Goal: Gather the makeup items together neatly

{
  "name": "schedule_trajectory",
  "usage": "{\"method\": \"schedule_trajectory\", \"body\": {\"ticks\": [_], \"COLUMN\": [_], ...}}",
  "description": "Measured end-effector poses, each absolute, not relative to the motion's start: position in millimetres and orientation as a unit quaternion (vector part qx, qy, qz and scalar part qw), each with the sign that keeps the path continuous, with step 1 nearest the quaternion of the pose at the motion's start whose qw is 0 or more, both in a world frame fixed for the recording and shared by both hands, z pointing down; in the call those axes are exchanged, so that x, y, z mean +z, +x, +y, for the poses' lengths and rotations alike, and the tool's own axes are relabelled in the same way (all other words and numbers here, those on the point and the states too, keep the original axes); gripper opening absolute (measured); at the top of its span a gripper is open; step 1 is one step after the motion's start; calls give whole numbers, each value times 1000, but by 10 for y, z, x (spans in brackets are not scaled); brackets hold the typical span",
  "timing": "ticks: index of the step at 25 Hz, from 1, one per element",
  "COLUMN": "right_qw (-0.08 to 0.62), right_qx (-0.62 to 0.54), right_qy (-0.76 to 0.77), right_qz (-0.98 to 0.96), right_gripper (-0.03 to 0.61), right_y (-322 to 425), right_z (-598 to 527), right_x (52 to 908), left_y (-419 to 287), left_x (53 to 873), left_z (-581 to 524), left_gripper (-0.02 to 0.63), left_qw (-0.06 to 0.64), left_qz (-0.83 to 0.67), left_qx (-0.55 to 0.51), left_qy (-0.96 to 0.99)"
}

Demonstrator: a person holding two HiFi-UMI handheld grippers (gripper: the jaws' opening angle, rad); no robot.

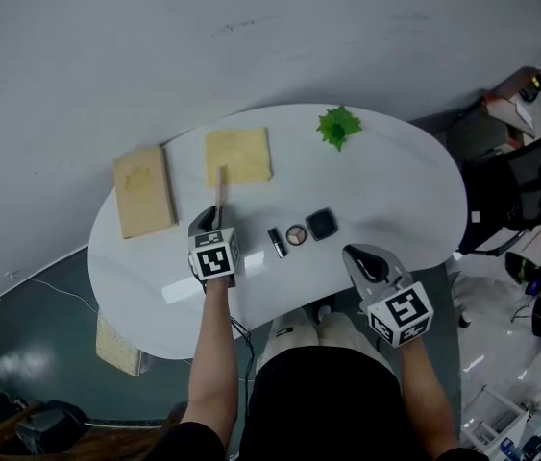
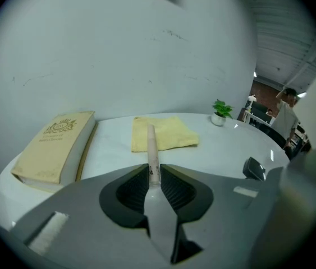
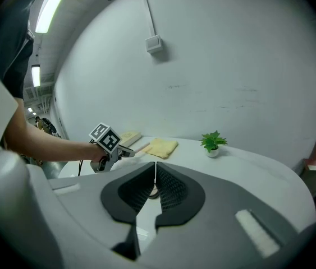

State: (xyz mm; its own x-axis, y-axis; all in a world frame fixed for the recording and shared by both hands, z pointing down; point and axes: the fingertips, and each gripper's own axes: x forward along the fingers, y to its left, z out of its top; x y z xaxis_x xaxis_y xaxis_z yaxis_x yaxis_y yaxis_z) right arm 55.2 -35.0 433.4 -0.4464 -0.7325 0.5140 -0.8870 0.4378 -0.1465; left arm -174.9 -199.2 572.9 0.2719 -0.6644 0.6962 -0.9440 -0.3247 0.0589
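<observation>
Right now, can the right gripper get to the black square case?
Probably yes: the right gripper sits close to the black square case, with only bare table between, though its jaws are shut.

The white table (image 1: 395, 190) bears a tan book (image 1: 143, 192) at nine o'clock, a yellow cloth (image 1: 243, 152) at eleven, a plant (image 1: 338, 126) at one.

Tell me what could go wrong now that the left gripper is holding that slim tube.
1. The left gripper pinches the slim tube by one end only, and most of its length sticks out past the jaws. It may pivot or slip out if swung quickly.
2. The black lipstick, round compact and square compact lie close together in a row. The tube's long free end could knock them apart when it is set down beside them.
</observation>
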Motion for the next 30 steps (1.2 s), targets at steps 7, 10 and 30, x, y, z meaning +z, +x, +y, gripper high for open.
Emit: {"method": "schedule_trajectory", "body": {"ticks": [7, 10, 30], "right_qw": [190, 192, 196], "right_qx": [192, 190, 200], "right_qy": [459, 442, 354], "right_qz": [-846, -855, -892], "right_gripper": [15, 15, 15], "right_y": [635, 652, 727], "right_z": [-302, -276, 57], "right_x": [4340, 4373, 4594], "left_y": [-1693, -1666, -1294], "left_x": [5660, 5668, 5943], "left_z": [-1518, -1321, -425], "left_gripper": [58, 58, 60], "left_qw": [259, 271, 331], "left_qz": [-558, -573, -627], "left_qx": [279, 272, 232], "left_qy": [737, 725, 666]}}
